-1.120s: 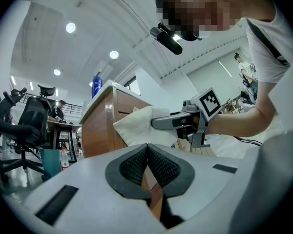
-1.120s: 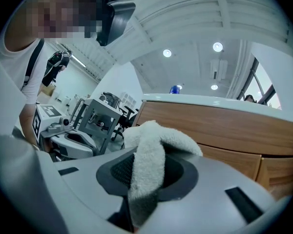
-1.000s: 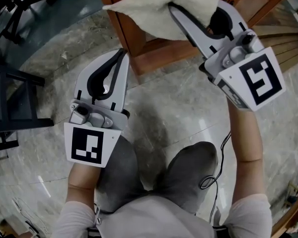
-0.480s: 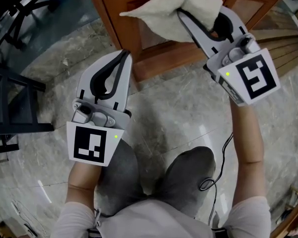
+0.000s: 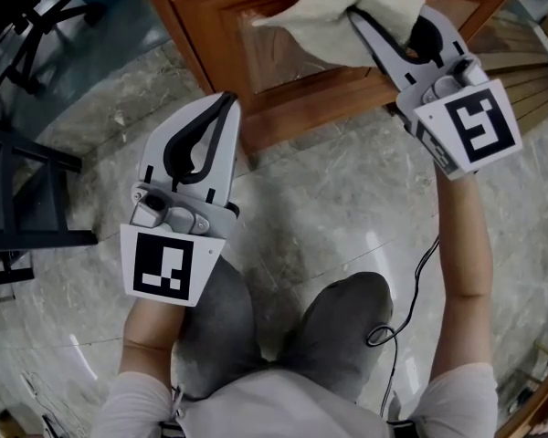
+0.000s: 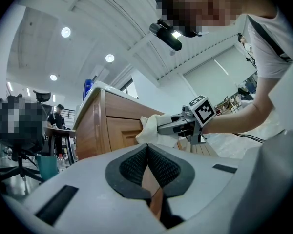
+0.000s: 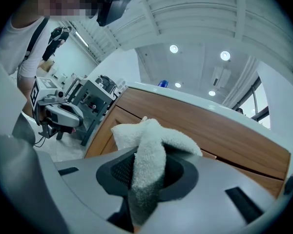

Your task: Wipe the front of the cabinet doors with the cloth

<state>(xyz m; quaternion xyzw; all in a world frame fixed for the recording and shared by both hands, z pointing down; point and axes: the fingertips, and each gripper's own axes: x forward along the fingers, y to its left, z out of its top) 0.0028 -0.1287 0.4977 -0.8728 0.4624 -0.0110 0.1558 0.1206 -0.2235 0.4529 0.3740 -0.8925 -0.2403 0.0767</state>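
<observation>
Right gripper view showed the right gripper (image 7: 147, 177) with its jaws closed on the cloth (image 7: 151, 140). The cloth stood up between them in a thick fold and spread out beyond the tips. Just past the cloth was the wooden door (image 7: 195, 121); this view did not show if the cloth touched it. In the head view the left gripper (image 5: 225, 100) was to the left of the right one and nearer to the person. Its jaws were together and held nothing, above the marble floor (image 5: 329, 208).

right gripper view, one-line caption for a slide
Right gripper clamps a white cloth, facing the wooden cabinet.
</observation>
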